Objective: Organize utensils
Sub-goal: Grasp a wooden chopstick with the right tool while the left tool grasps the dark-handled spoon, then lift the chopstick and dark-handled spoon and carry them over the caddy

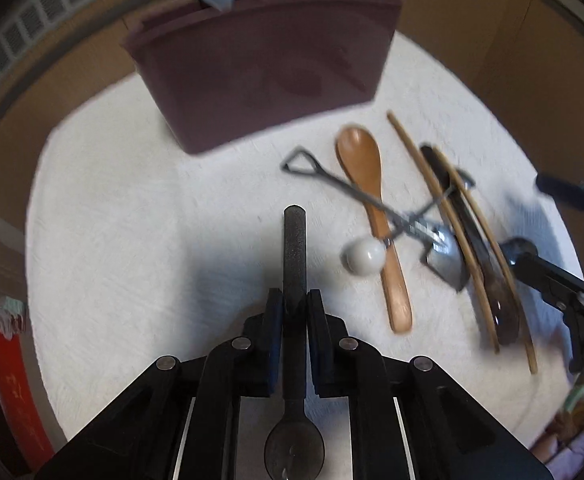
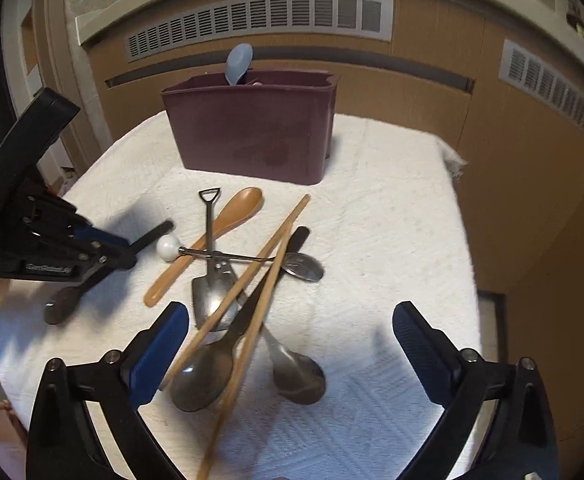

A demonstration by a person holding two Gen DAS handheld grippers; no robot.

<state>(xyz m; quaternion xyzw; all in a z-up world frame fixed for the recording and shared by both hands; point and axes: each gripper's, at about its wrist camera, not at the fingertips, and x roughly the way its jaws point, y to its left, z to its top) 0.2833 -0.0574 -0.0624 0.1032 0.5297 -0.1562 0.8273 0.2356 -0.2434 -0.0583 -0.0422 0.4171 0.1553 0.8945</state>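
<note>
My left gripper [image 1: 295, 312] is clamped on the handle of a dark spoon [image 1: 294, 264], held above the near left part of the white cloth [image 2: 391, 208]; my right gripper [image 2: 290, 344] hangs with its blue pads [image 2: 160, 356] spread wide apart over the utensil pile; pile at mid-cloth: wooden spoon [image 2: 212, 236], shovel-shaped spoon [image 2: 212, 280], white-knobbed spoon [image 2: 236, 257], chopsticks [image 2: 252, 300], two dark spoons [image 2: 200, 380]; maroon caddy [image 2: 252, 132] stands at the far edge, a pale blue spoon [image 2: 238, 64] upright inside.
</note>
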